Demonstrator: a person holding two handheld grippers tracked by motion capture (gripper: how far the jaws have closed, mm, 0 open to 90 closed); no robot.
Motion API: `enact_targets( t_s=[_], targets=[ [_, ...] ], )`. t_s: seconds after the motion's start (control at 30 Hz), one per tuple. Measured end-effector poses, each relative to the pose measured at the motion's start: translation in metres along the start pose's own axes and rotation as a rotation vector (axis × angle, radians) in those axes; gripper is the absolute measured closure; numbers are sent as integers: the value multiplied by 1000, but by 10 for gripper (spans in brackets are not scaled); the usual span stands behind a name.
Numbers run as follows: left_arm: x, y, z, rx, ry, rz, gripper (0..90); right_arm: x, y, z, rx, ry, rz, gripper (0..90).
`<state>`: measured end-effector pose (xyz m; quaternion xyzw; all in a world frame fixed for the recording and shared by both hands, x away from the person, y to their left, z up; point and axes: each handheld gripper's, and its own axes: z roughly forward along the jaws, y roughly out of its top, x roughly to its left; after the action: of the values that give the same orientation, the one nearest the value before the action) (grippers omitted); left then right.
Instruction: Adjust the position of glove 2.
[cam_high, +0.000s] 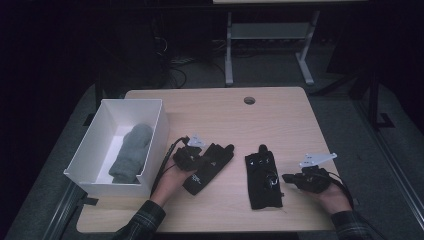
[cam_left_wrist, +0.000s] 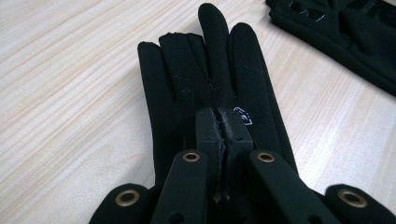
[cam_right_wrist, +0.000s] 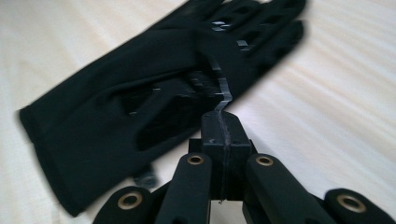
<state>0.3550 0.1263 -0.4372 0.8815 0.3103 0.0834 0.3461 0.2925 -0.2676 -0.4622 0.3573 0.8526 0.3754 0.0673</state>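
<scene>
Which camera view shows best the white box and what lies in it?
The high view: the white box stands whole at the table's left, with a grey cloth inside. The left and right gripper views look at black gloves on the wood instead.

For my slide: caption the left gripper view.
Left gripper, jaws shut, over a black fabric glove lying flat on the light wooden table.

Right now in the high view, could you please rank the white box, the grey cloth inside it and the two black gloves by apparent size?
1. white box
2. grey cloth
3. right black glove and left black glove: too alike to rank, and the left gripper covers part of the left one.
</scene>
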Motion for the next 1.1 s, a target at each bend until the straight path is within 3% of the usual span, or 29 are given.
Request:
enact_targets(
  t_s=[0.27, 0.6, 0.83, 0.97, 1.03, 1.1],
  targets=[
    [2, 0, 0, -6, -13, -13, 876, 14, 5, 14, 61, 88, -63, 900],
    [2, 0, 0, -4, -18, -16, 877, 35, 22, 36, 61, 151, -127, 900],
    [3, 0, -1, -3, -19, -24, 876, 48, 35, 53, 59, 179, -156, 900],
    [4, 0, -1, -2, -20, -22, 876, 49, 37, 54, 51, 169, -160, 900],
    [4, 0, -2, -5, -24, -29, 877, 45, 35, 49, 25, 149, -152, 786],
    [5, 0, -3, -7, -25, -35, 877, 37, 33, 42, -11, 116, -111, 660]
  ],
)
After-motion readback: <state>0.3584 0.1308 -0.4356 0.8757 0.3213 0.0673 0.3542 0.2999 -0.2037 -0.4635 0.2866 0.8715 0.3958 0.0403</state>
